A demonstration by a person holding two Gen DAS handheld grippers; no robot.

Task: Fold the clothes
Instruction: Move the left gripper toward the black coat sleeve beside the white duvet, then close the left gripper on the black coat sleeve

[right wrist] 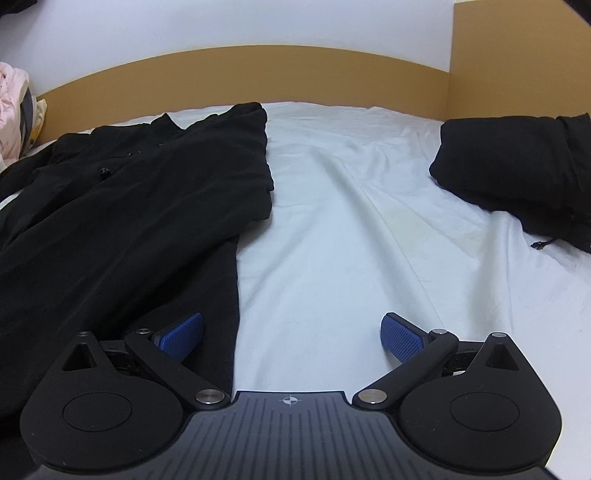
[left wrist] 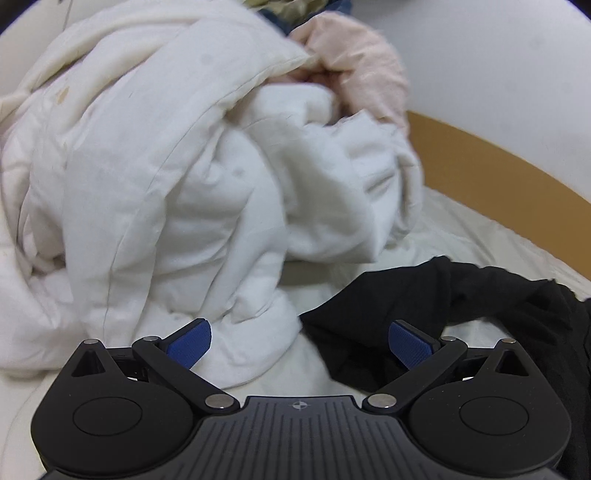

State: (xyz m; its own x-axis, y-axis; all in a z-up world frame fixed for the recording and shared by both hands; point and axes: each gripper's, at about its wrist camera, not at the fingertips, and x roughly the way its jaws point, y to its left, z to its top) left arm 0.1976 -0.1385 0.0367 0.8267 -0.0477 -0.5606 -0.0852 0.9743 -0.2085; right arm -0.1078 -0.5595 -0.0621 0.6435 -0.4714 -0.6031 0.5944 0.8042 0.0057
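Black shirt (right wrist: 122,206) lying spread flat on white bedsheet (right wrist: 332,240), taking up left side of right wrist view, collar and small buttons pointing toward tan headboard (right wrist: 258,77). Showing again in left wrist view as dark crumpled edge (left wrist: 424,306) at lower right. Sitting near right edge of bed, well apart from shirt: folded black garment (right wrist: 517,170), with short cord end poking out beside it.

Right gripper (right wrist: 291,334) hovering low over sheet, jaws spread wide, grasping nothing; left blue pad (right wrist: 181,336) hanging over shirt's right edge, other pad over bare sheet.

Left gripper (left wrist: 299,343) also gaping wide, empty, pointing at big heap of white bedding (left wrist: 166,184). One pad in front of heap's lower fold, other in front of black fabric; contact impossible to tell.

Peeking out behind top of white heap: pink cloth (left wrist: 362,66), plus bit of dark blue fabric (left wrist: 280,20) above it, blurred. Pink cloth also sitting at far left edge of right wrist view. White wall (right wrist: 221,26) rising behind headboard.
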